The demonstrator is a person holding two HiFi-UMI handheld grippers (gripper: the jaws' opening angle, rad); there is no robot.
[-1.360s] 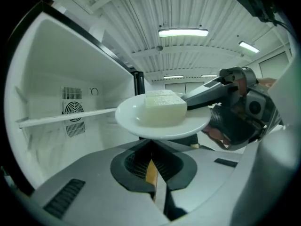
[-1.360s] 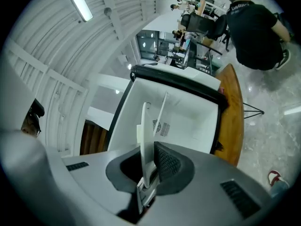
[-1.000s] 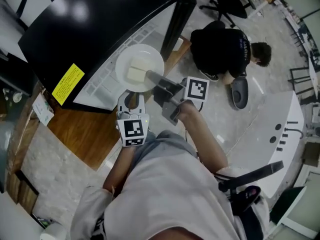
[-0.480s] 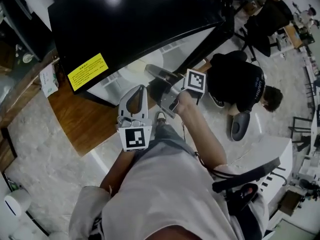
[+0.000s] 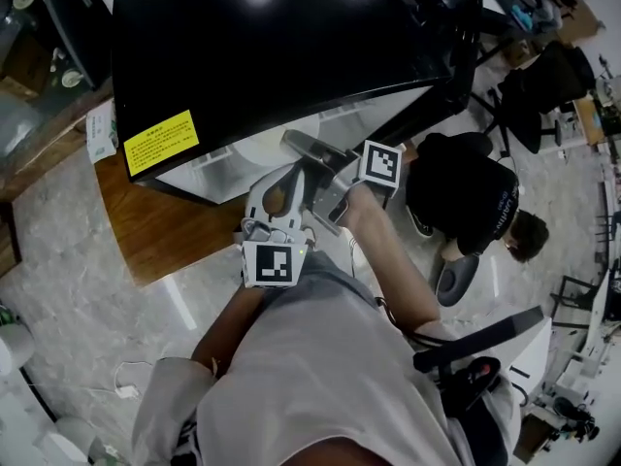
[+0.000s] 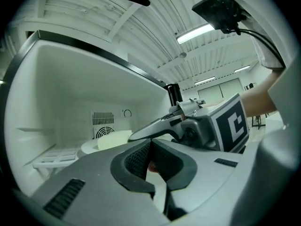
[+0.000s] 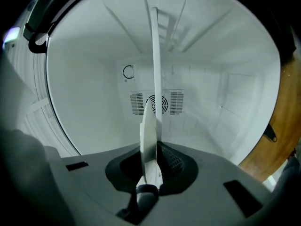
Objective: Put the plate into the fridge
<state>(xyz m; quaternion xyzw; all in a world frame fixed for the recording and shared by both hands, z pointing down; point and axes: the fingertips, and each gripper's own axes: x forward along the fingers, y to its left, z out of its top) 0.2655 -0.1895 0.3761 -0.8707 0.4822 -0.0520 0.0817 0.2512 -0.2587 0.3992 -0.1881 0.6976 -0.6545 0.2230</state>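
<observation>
White plate [image 5: 254, 149] shows in the head view as a pale curve just under the front edge of the black-topped fridge [image 5: 272, 37], whose compartment stands open toward the person. The right gripper [image 5: 294, 141] reaches to the plate's near rim. The left gripper [image 5: 288, 176] hangs just beside it, touching nothing that I can see.

In the left gripper view, that gripper's jaws meet with nothing clamped between them. Beyond them the plate, carrying a pale block [image 6: 113, 138], lies level inside the white cavity, with the right gripper on its rim and a fan vent [image 6: 102, 125] on the back wall. Whether the plate rests on the compartment's floor or hovers above it, I cannot tell.

In the right gripper view the jaws stand almost together, pinching the rim of the plate, which is seen edge-on against the back wall.

By my reading, the plate is inside the fridge but not yet released. Setting it down, letting go and drawing the gripper out remain.
</observation>
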